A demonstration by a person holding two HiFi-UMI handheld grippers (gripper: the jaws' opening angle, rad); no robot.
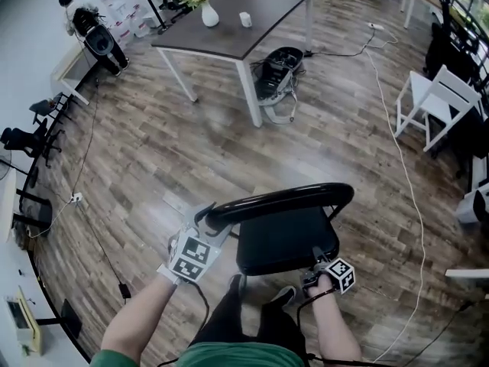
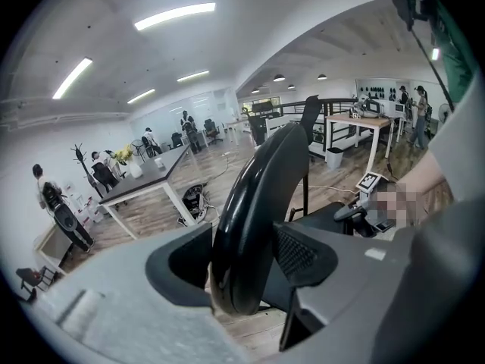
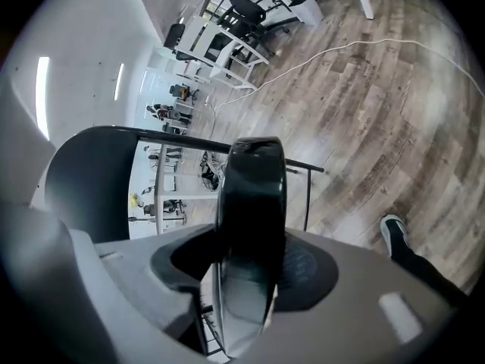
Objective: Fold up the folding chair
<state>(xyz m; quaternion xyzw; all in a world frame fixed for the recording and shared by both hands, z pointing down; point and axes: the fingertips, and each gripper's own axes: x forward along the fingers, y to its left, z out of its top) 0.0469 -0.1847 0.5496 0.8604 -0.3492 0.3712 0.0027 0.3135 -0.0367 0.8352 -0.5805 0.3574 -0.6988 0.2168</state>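
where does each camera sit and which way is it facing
Head view: on the person's head, looking steeply down at the black folding chair; both forearms, left tongs, right tongs and legs show.
Left gripper view: on the left tongs, looking along them past the chair's curved backrest clamped between them toward the dark white-legged table; right arm shows.
Right gripper view: on the right tongs, looking along them over the clamped seat edge to the wooden floor; a shoe shows.
Shared: head and left gripper views show the table.
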